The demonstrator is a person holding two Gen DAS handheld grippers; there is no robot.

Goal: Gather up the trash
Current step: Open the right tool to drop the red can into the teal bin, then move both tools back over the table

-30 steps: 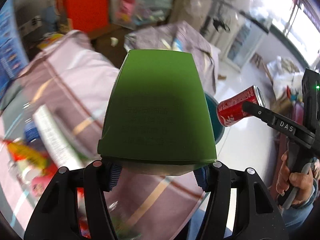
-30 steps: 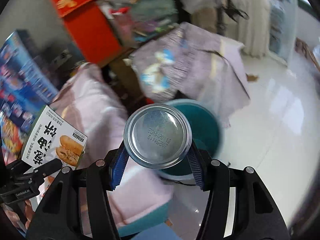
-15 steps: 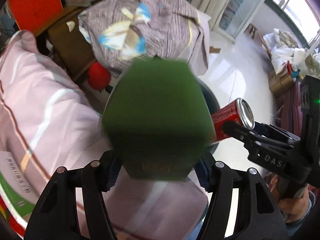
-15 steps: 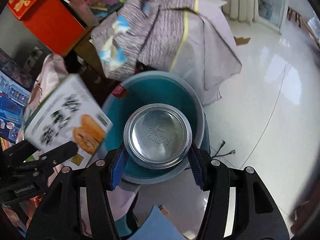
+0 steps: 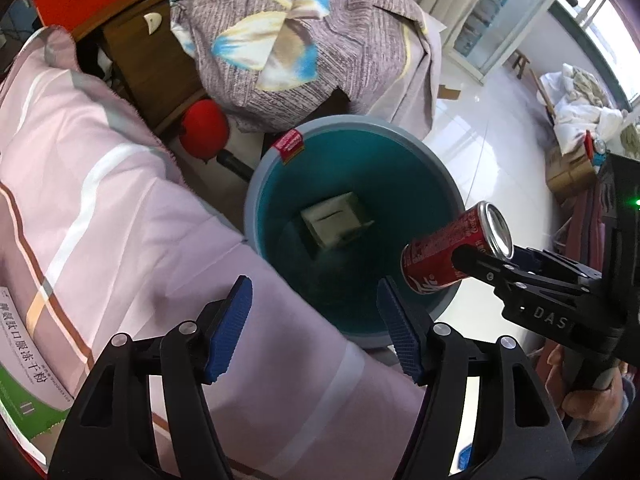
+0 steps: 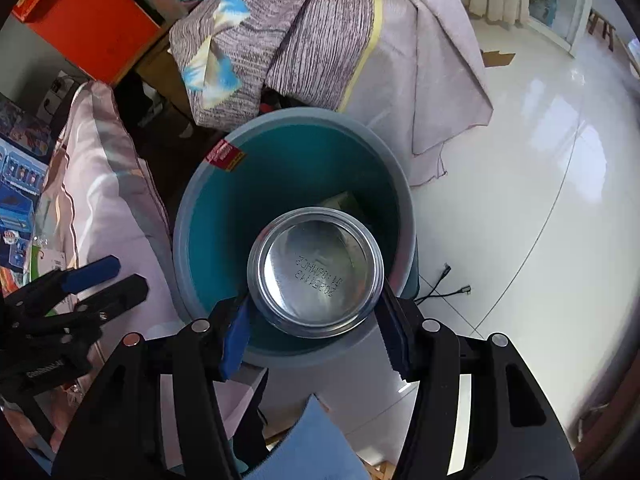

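**Carton released into the bin; can poised above the rim**

Left wrist view: the left gripper (image 5: 314, 320) has just been opening, and its jaws now stand apart with nothing between them. The green carton (image 5: 334, 224) that filled them a second ago lies inside the teal bin (image 5: 438, 172), tilted on the bottom, well below the rim. Judged from this, the first piece of trash is delivered and the left hand is free for another pickup.

Right wrist view: the right gripper (image 6: 316, 330) remains clamped on the red drink can (image 5: 454, 254), the blue pads (image 6: 236, 336) pressing its sides, the base of the can facing the camera. The can sits over the near side of the bin's mouth, whereas a second earlier the bin lay farther ahead and partly hidden. The pose suggests release is the next step; the can is close to the near rim, so a slight reach forward would lessen the risk of it glancing off.

A pink striped bed cover (image 5: 92, 184) lies beside the bin, touching its wall.
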